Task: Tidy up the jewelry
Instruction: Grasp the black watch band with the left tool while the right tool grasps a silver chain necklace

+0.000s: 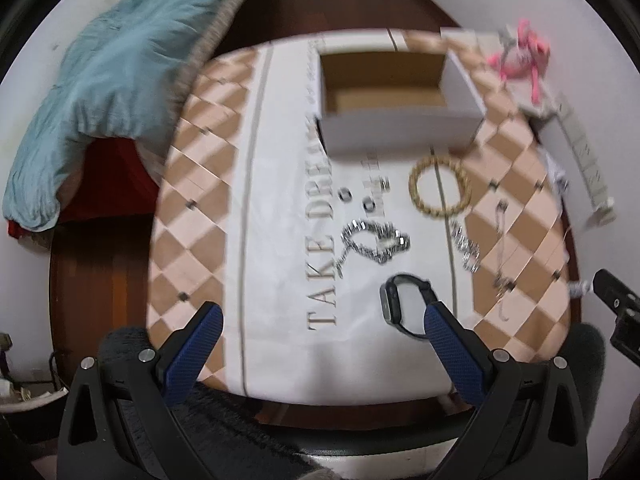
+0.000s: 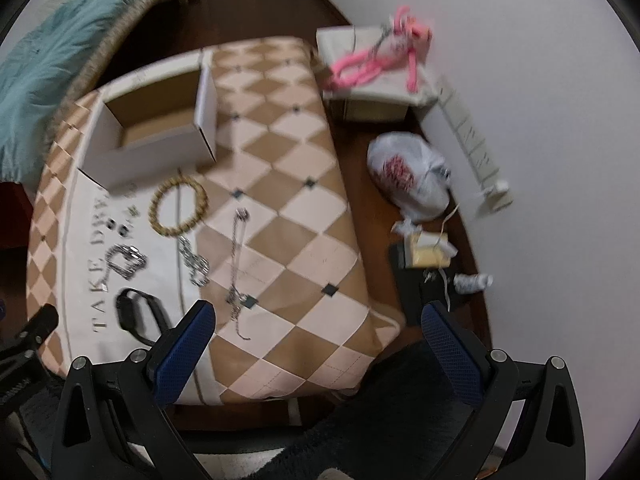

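Both grippers hang above the near edge of the low table (image 1: 192, 216), and neither one holds anything: the left gripper (image 1: 322, 322) has its blue fingers wide apart, and the right gripper (image 2: 318, 320) is spread open in the same way. The jewelry lies loose on the white cloth with the printed letters. There is a black smartwatch (image 1: 404, 304) nearest to the left gripper, close beside its right fingertip though I cannot tell if they touch, then a sparkling silver necklace (image 1: 376, 242) folded in a heap, two small dark rings (image 1: 356, 198), a golden bead bracelet (image 1: 439, 189), a short silver chain (image 1: 466, 248) and a thin long chain (image 2: 239, 268) on the checkered part. Behind all of them stands an open cardboard box (image 1: 396, 128), which looks empty, so I judge that the sorting is only at its beginning and this is the approach for the first pick. The next move probably calls for the left gripper to go down and a little to the right, so that the watch band comes between the fingers, and then to press them together on it. The pictures are blurred, so fine details of the smaller pieces are not sure. The thin chain may be difficult to catch, because it lies flat on the cloth.
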The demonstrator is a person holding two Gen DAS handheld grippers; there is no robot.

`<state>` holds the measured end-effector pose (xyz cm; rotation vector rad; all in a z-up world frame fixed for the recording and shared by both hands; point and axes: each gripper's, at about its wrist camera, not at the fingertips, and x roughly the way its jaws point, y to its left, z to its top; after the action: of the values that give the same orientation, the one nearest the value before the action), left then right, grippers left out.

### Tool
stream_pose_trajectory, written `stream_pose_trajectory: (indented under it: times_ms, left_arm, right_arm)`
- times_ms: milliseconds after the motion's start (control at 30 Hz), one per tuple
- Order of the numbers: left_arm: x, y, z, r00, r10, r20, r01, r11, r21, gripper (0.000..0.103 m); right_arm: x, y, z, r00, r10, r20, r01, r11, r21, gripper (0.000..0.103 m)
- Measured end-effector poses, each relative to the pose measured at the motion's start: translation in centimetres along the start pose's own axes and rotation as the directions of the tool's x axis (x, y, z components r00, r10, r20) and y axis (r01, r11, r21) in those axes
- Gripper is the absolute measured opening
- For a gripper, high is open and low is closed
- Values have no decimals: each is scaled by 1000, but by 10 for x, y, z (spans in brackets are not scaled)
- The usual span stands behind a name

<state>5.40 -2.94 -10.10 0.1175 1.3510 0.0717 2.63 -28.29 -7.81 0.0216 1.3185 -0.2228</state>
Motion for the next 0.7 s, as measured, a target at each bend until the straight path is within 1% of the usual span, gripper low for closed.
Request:
stream_pose_trajectory:
  times_ms: [67, 200, 267, 300, 367, 400, 467, 533, 567, 600, 633, 667, 700]
  left_arm:
    - [16, -6, -1, 999, -7, -39, 8, 1000, 17, 102]
    - [48, -21, -4, 992, -67, -109, 69, 997, 18, 102]
    - [59, -27, -4, 989, -82, -126, 84, 996, 14, 99]
    - [67, -29, -4, 986, -87, -140, 89, 996, 9, 97]
    - [79, -32, -3, 983, -89, -159, 90, 996, 0, 78]
    - [86, -34, -2, 982, -88, -170, 88, 996, -4, 74]
    - [93, -36, -2, 981, -84, -174, 84, 996, -7, 60]
    - [97, -37, -2, 982, -106, -155, 104, 994, -20, 49]
    - [96, -37, -1, 984, -110, -141, 107, 994, -25, 38]
    - [94, -38, 0, 985, -124, -122, 122, 992, -23, 31]
    - [93, -39, 1, 986, -125, -114, 123, 992, -19, 21]
    - [93, -40, 1, 986, -124, -109, 123, 992, -15, 15]
    - [91, -41, 2, 987, -122, -104, 122, 993, -10, 12]
  right_arm:
    - [20, -1, -3, 999, 14, -29, -13, 1000, 6, 101]
    - [48, -5, -13, 997, 23, -74, -21, 1000, 21, 96]
    - [58, -5, -15, 996, 29, -90, -27, 999, 25, 95]
    - [62, -6, -15, 995, 33, -93, -30, 999, 28, 95]
    - [69, -6, -17, 994, 36, -105, -33, 999, 29, 94]
    - [71, -6, -17, 993, 39, -109, -36, 999, 31, 94]
    - [74, -4, -18, 993, 50, -111, -47, 998, 31, 94]
    - [76, -2, -17, 992, 57, -113, -54, 998, 27, 94]
    - [77, -1, -16, 992, 62, -113, -60, 998, 25, 94]
    - [78, 0, -15, 991, 68, -113, -66, 998, 23, 94]
    - [79, 2, -14, 991, 73, -113, -71, 997, 22, 93]
    - [80, 4, -12, 990, 83, -112, -81, 997, 20, 91]
    - [81, 6, -9, 990, 96, -108, -94, 995, 20, 87]
